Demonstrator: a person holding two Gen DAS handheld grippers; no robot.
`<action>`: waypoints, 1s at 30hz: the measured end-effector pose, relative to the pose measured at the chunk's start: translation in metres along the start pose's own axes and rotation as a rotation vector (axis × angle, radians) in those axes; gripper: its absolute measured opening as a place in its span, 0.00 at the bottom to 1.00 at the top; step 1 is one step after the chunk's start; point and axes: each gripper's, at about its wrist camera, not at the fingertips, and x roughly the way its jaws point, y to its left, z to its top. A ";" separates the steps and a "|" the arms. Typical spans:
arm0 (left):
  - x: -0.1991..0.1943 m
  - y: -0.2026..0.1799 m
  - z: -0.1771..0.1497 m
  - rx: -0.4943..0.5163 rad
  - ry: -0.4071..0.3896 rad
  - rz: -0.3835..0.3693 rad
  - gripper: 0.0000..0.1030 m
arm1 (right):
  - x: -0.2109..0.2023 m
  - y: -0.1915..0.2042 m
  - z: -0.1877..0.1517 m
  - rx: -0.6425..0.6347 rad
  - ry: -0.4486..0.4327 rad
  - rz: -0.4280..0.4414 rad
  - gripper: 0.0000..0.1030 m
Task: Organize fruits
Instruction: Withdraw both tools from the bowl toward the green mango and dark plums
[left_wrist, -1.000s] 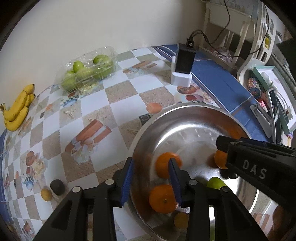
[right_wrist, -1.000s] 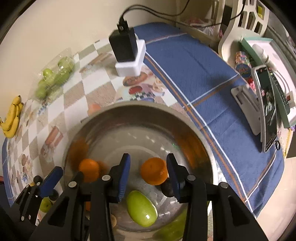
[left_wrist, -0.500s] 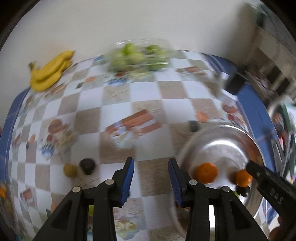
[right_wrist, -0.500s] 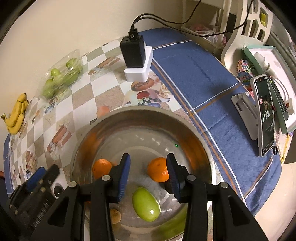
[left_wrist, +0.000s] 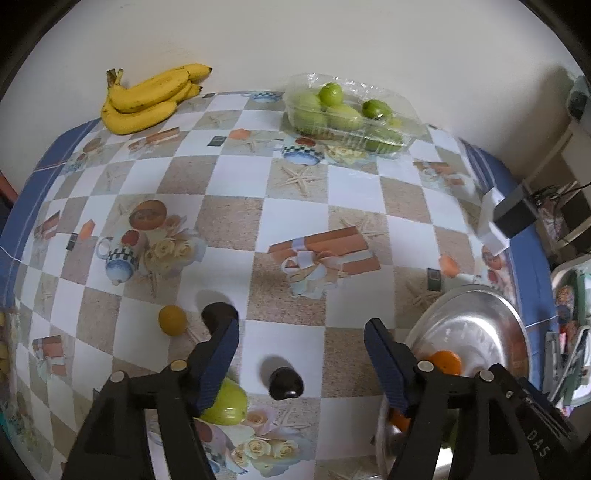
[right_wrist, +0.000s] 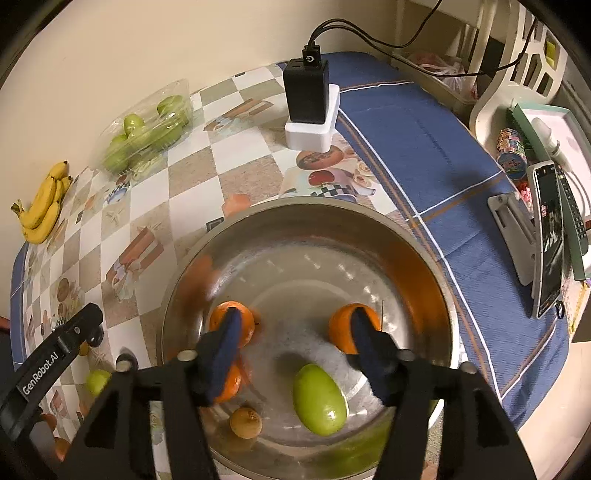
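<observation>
My left gripper (left_wrist: 301, 338): fingers just opened wide, empty, dark fruit (left_wrist: 286, 383) on the worktop (left_wrist: 229, 221) between them. Right gripper (right_wrist: 295, 332): fingers just widened, empty, green fruit (right_wrist: 320, 398) below in the steel bowl (right_wrist: 439, 295).

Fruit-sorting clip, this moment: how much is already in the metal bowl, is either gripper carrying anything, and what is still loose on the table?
Done: the metal bowl holds three oranges, a green mango and a small brownish fruit. In hand: nothing; the right gripper over the bowl and the left gripper over the tablecloth have just been opening, empty. Left: dark fruit, small yellow fruit, green apple, bananas, boxed green fruit.
</observation>
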 end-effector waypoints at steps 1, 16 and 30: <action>0.001 0.000 0.000 0.006 0.003 0.012 0.77 | 0.001 0.000 0.000 -0.002 0.003 -0.001 0.64; 0.015 0.011 -0.004 -0.016 0.027 0.054 1.00 | 0.017 -0.001 -0.002 -0.005 0.029 -0.017 0.81; 0.007 0.010 -0.004 0.019 -0.005 0.071 1.00 | 0.012 -0.001 -0.003 0.009 0.011 -0.013 1.00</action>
